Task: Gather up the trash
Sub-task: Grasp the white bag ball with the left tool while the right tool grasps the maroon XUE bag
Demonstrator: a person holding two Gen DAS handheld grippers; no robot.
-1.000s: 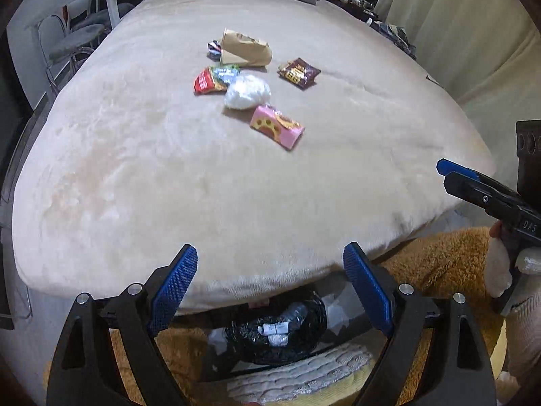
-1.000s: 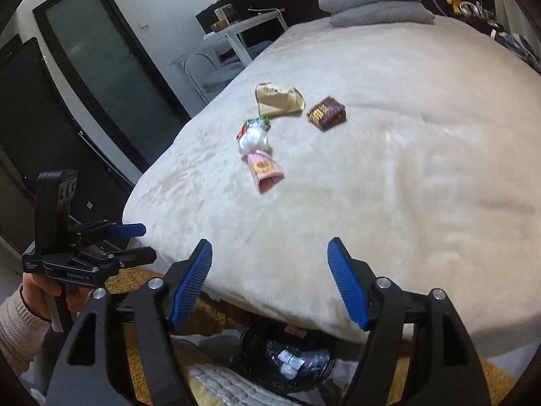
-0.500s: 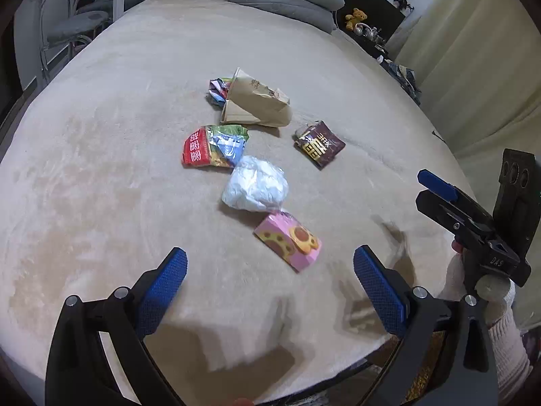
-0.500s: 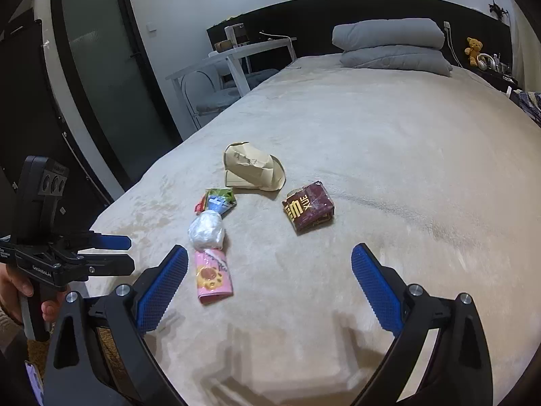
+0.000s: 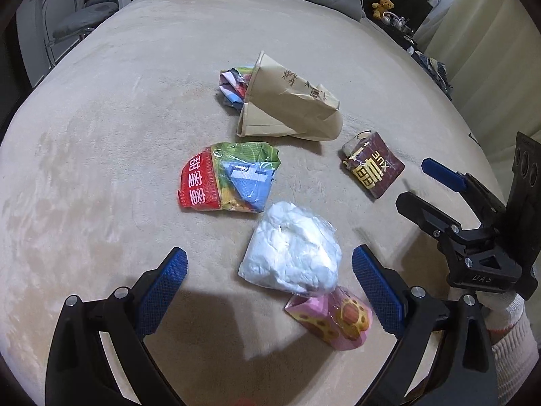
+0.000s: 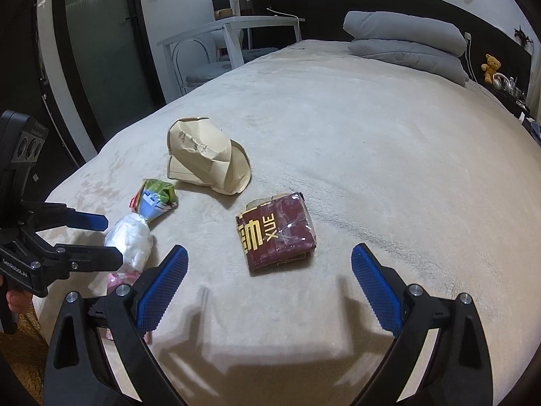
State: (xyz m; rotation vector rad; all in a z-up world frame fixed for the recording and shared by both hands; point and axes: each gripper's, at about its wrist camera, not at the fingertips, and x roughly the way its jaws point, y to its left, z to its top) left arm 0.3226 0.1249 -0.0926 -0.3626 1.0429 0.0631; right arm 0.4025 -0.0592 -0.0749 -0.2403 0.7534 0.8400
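Since a second ago both grippers have moved up from the bed's foot edge and in over the bed [image 5: 101,135]; the black bin seen under the edge then is out of view now, and the trash looks much larger.

The left gripper [image 5: 268,286] hangs with its jaws spread wide and empty, the white plastic bundle [image 5: 292,253] lying between its blue pads without touching them. The bundle's long axis runs away from the camera, leaning slightly right. At its near end, touching it, lies the pink wrapper [image 5: 333,321], pointing down and right. Just beyond the bundle sits the red-and-green snack bag [image 5: 226,177], lying crosswise. Farther on lies the crumpled tan paper bag [image 5: 287,105], one end toward the far left, with a colourful crumpled wrapper [image 5: 233,84] against that end.

The right gripper [image 6: 268,287] is likewise wide open and holds nothing; the maroon packet [image 6: 277,231] lies flat on the bed just ahead of its pads, its long side slanting away to the right. Grey pillows [image 6: 405,40] are stacked at the headboard.
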